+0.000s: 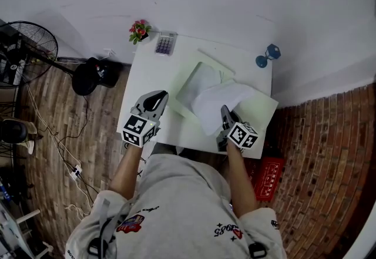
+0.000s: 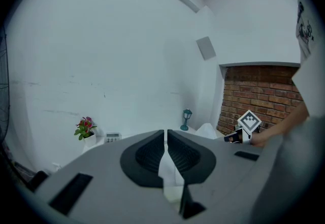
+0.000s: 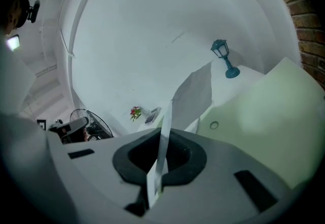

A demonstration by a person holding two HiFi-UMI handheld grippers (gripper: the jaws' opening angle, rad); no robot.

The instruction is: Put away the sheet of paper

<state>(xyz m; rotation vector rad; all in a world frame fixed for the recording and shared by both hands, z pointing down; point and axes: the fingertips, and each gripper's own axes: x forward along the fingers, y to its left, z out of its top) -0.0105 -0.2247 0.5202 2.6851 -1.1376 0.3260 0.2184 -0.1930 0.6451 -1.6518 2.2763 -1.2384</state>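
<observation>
White table (image 1: 148, 71) (folder (image 1: 181, 76), calculator (image 1: 165, 44), plant (image 1: 140, 30))

White paper sheet (image 1: 218, 104) is lying across pale green plastic folder (image 1: 264, 108); blue lantern figure (image 1: 268, 56) is standing behind, rightward.

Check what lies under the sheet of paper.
A pale green folder, lying on the white table. The sheet of paper, pinched in the right gripper, covers its middle, so that part is hidden.

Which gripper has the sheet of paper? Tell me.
The right gripper, jaws pinched on the white sheet above the green folder; the left gripper sits apart from it.
</observation>
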